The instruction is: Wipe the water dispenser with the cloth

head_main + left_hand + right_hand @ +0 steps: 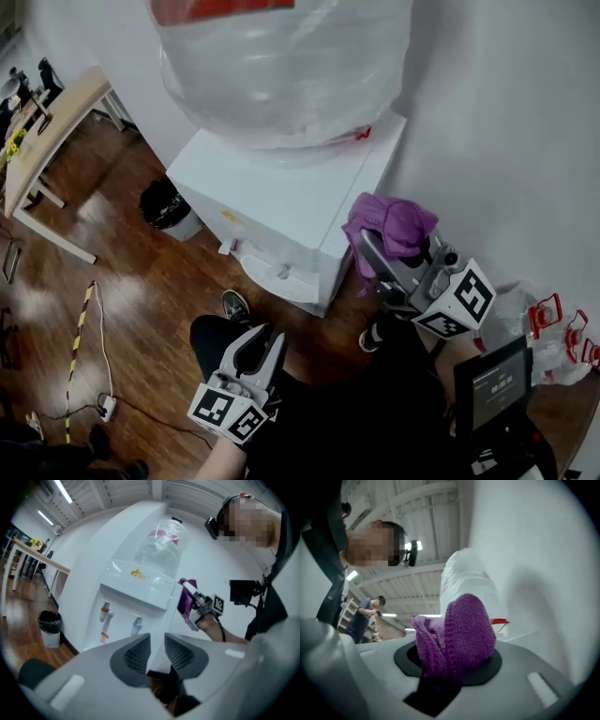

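One yellow logo (138, 573) on the water dispenser (291, 202) is unreadable. The right gripper (380, 253), tilted upward, clamps the purple cloth (394, 225). The left gripper (265, 336) has its jaws apart and empty.

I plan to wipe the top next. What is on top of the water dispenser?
A big water bottle wrapped in clear plastic stands on the water dispenser. It covers the middle of the top, so its neck cannot be seen.

No print can be read. On the water dispenser (89, 597), the yellow mark (137, 573) and the sticker (104, 637) under its red tap (105, 611) are too small; the small screen's (497, 386) figures blur.
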The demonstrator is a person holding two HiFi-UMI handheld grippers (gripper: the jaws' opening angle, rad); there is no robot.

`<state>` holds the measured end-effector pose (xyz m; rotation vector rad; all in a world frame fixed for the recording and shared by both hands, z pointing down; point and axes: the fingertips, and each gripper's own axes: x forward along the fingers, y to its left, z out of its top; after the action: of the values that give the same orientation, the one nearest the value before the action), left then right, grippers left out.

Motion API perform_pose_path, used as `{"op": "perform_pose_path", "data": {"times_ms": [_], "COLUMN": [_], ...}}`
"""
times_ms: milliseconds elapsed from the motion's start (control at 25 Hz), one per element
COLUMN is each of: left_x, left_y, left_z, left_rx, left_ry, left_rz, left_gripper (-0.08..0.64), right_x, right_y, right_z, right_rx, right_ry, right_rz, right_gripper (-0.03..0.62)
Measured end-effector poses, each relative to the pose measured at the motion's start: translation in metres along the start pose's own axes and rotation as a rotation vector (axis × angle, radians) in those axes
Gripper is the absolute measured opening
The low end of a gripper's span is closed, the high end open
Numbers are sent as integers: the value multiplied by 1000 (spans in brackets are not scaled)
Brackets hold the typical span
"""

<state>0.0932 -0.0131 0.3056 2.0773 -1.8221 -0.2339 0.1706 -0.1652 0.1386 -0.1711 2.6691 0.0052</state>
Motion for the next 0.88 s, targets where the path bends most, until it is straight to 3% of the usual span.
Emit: {"op": "perform_pose_path", "data": {"times_ms": [120, 360, 520, 640, 880], "left_x": [2, 4, 16, 26, 40], "left_y": [7, 5, 6, 3, 1], "left_z": [7, 32, 34, 29, 7], "left_rx": [19, 75, 90, 87, 49], "left_ry": [25, 26, 66, 100, 165], "left_rz": [-32, -99, -162, -210, -273], "left_gripper": [118, 118, 118, 118, 115], "right_x": [2, 2, -5, -21, -36], "right_y": [-51, -148, -180, -148, -1], "right_z": [0, 1, 1, -9, -42], "right_rx": [89, 160, 259, 320, 366], "right_ry": [-82, -159, -202, -193, -159], "right_rz": [-140, -387, -444, -433, -248], "right_gripper": [156, 158, 158, 160, 160]}}
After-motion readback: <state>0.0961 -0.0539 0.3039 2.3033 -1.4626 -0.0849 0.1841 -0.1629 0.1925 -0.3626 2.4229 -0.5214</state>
